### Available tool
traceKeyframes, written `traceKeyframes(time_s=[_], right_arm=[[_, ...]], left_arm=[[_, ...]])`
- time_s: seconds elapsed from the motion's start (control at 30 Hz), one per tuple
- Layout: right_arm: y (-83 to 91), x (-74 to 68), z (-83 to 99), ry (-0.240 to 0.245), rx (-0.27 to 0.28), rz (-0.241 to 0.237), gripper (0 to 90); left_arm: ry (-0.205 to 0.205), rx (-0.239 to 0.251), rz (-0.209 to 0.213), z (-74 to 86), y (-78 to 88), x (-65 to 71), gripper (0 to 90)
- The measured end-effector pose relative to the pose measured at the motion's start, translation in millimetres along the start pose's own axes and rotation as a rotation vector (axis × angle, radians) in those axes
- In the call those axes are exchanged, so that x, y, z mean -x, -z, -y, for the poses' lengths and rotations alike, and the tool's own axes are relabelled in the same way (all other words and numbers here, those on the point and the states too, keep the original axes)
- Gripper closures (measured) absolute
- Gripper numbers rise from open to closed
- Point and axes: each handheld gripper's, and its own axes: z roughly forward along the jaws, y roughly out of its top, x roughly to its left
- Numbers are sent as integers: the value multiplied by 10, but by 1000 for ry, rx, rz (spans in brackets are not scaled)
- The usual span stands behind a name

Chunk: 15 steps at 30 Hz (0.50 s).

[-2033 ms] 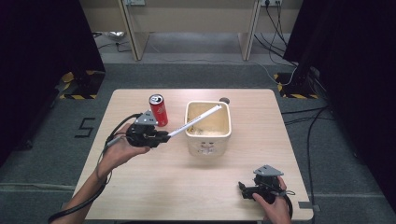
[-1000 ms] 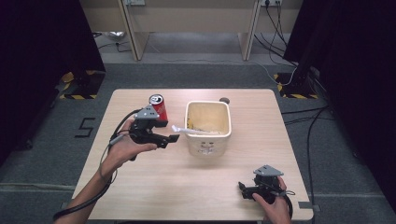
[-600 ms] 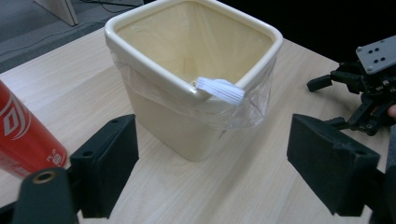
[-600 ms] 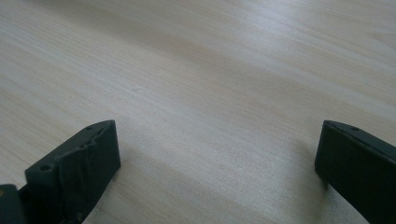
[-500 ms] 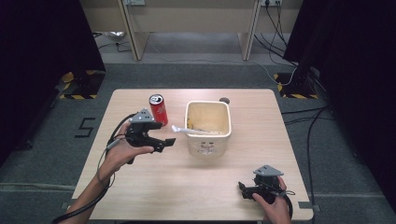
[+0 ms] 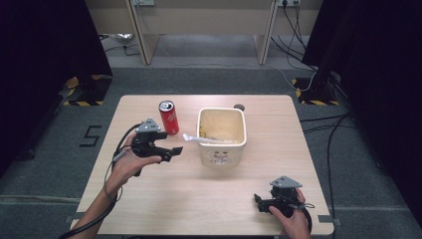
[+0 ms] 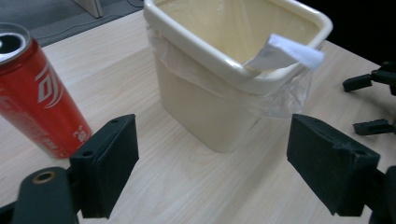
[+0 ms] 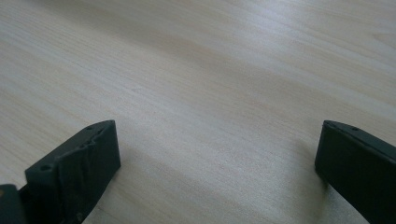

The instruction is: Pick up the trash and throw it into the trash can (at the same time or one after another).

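A cream plastic bin (image 6: 219, 155) stands mid-table, and the left gripper view shows its near wall (image 7: 201, 107) with a clear liner. A white paper strip (image 6: 194, 139) lies over the bin's left rim, one end (image 7: 285, 50) poking outward. A red soda can (image 6: 169, 117) stands upright left of the bin and rises close by in the left gripper view (image 7: 37, 102). My left gripper (image 6: 171, 152) hovers left of the bin, apart from the strip. Its jaws have just been opening and stand open (image 7: 210, 163) with nothing between them. My right gripper (image 6: 259, 201) rests open at the front right over bare wood (image 8: 215, 163).
A small dark round spot (image 6: 239, 106) lies on the table behind the bin. The table's front edge (image 6: 199, 233) is close to both hands. Cables run over the floor at the right (image 6: 318, 124).
My left gripper let go of the white strip, then drew back to the left and down from the bin. The strip now rests on the rim. The right gripper has not moved.
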Motion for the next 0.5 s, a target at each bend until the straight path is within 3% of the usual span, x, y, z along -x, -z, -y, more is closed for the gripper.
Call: traceKeyframes(time_s=[0.5], right_arm=[[0,1,0,1,0,0,3]], left_arm=[[10,-19,-49,98,-65,-93,170]])
